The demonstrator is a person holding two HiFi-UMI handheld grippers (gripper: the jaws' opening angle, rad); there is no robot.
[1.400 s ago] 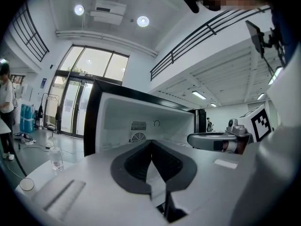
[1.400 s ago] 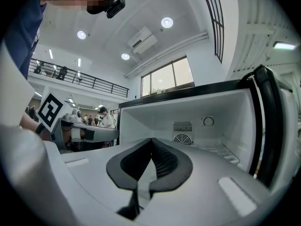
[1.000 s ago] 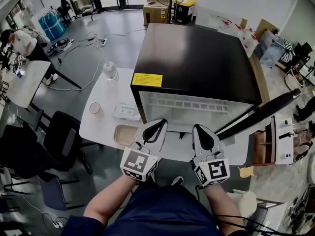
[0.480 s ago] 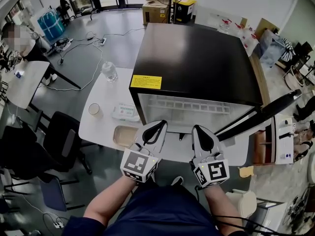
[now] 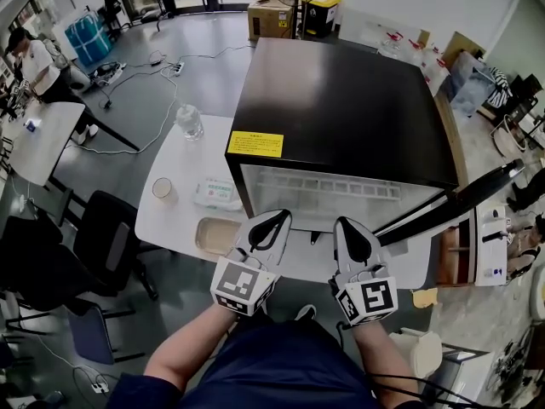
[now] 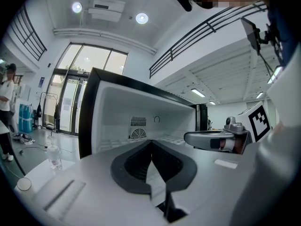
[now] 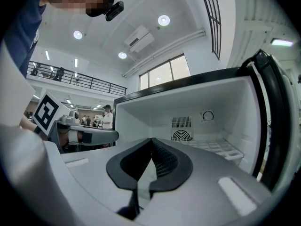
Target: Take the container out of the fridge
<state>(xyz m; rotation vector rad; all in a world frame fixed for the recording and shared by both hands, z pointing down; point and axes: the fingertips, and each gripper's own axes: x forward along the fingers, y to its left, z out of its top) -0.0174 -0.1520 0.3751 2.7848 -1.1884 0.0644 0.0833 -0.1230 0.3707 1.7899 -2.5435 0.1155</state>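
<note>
- The left gripper (image 6: 151,142) has its jaws clenched, tips meeting, with nothing between them.
- The right gripper (image 7: 151,141) is the same: pads pressed together and empty.
- Both hang side by side, pointing level into the open mini fridge (image 5: 341,109), exactly where they were a second ago. Neither has reached in or drawn back.
- Both gripper views show the white cavity as far as the rear fan vent (image 6: 138,133). Only a bare shelf (image 7: 221,149) is there, and no container is visible inside.
- The fridge door (image 5: 451,201) stands swung out to the right, unchanged.
- A shallow beige container (image 5: 216,233) lies on the white table (image 5: 170,220) just left of the left gripper, outside the fridge and untouched. It has not shifted over the last second.
- Nothing in the scene has changed except a slight drift of the head view.
- Judging from this, the container is probably already out and the task is finished or nearly so.
</note>
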